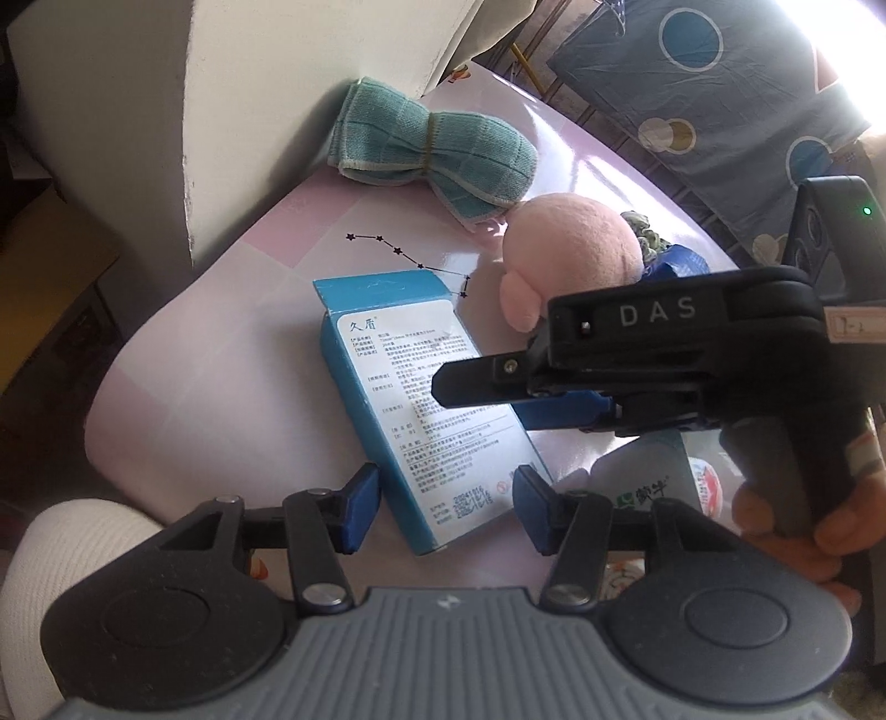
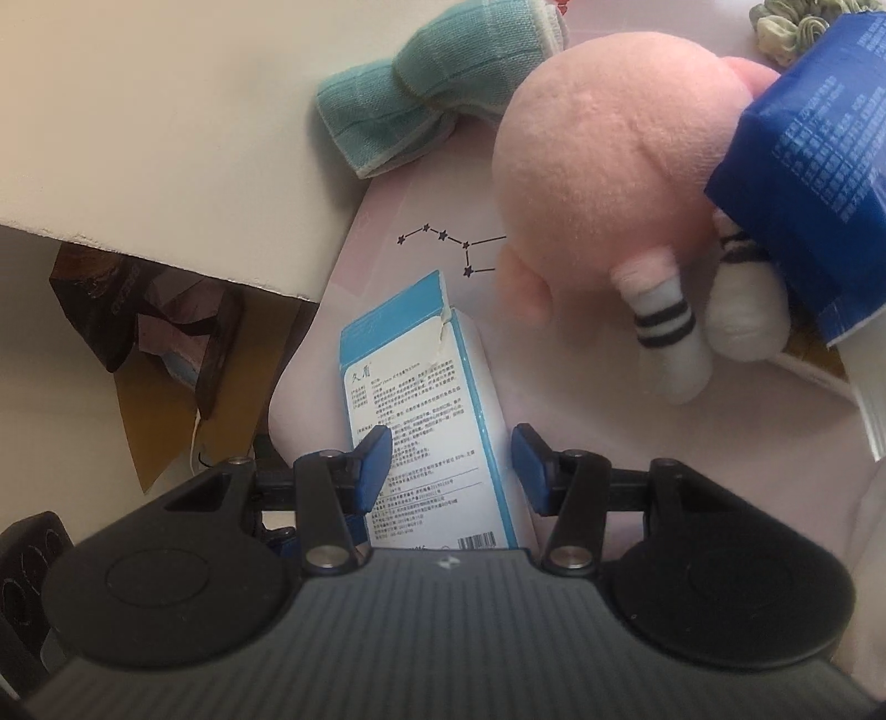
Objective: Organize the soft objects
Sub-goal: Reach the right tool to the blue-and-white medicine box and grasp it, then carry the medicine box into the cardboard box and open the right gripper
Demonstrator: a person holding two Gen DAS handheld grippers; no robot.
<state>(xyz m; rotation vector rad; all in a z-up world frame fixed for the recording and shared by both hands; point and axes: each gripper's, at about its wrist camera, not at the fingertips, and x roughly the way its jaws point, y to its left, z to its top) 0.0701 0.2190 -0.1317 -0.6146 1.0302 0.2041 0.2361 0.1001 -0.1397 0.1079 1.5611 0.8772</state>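
Note:
A pink plush doll (image 1: 576,243) (image 2: 603,166) with white striped socks lies on the pale pink table (image 1: 221,360) (image 2: 609,443). A teal towel (image 1: 432,149) (image 2: 437,77) tied with a band lies by the wall. A blue and white box (image 1: 421,399) (image 2: 426,399) lies flat in front of both grippers. My left gripper (image 1: 446,509) is open, its pads either side of the box's near end. My right gripper (image 2: 451,471) is open just above the box; in the left wrist view its fingers (image 1: 482,382) hover over the box's right side.
A dark blue packet (image 2: 814,177) (image 1: 678,266) leans on the doll. A green scrunchie (image 2: 792,22) (image 1: 648,232) lies behind it. A white wall corner (image 1: 277,111) (image 2: 166,138) borders the table's left. A small packet (image 1: 653,482) lies at right.

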